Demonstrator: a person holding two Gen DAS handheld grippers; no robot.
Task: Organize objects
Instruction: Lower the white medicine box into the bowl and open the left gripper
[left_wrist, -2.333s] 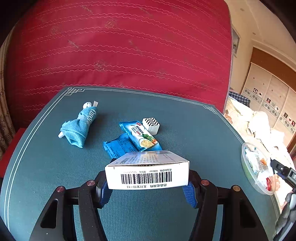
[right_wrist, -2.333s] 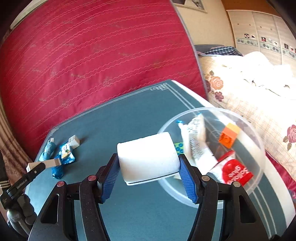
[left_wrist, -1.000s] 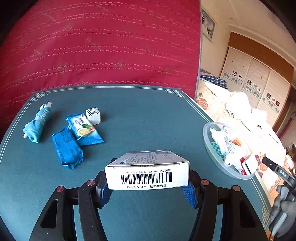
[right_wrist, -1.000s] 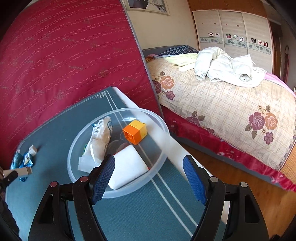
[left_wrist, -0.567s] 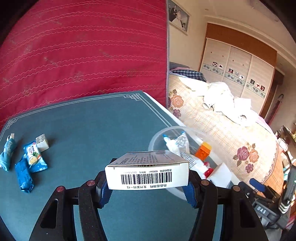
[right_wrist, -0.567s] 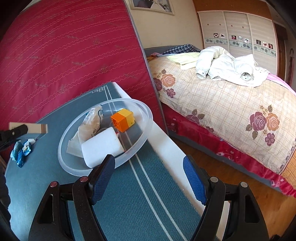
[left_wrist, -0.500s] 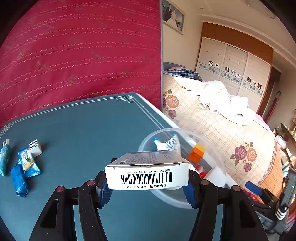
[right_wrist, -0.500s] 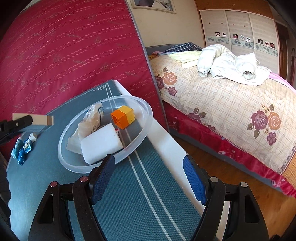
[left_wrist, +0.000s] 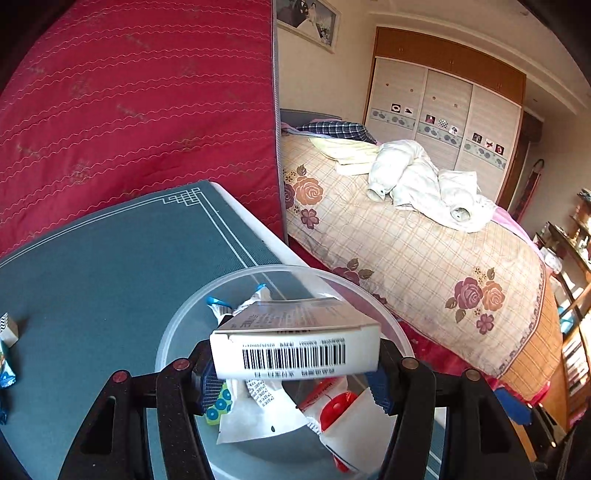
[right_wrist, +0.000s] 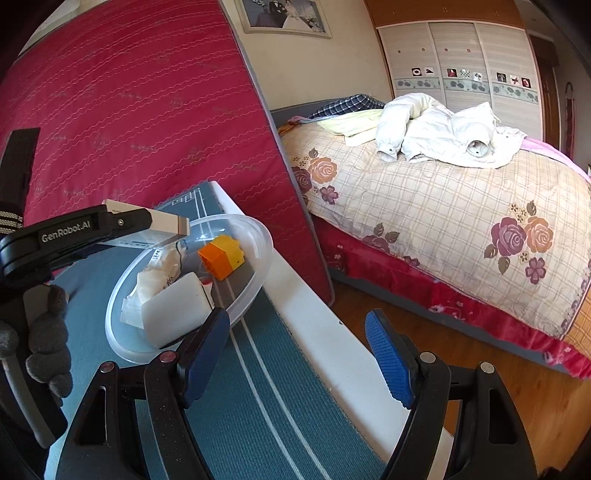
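My left gripper is shut on a white barcoded box and holds it above a clear plastic bowl at the table's right end. In the right wrist view the box hangs over the bowl's far-left rim. The bowl holds a white sponge block, an orange brick, white packets and a red-and-white pouch. My right gripper is open and empty, just in front of the bowl near the table's right edge.
The green table mat ends at a white edge with wood floor below. A red mattress leans behind the table. A bed stands to the right. A patterned cube and blue packets lie far left.
My left gripper carried the box rightwards from the table's middle to above the bowl. My right gripper let go of the white sponge into the bowl, opened and drew back.
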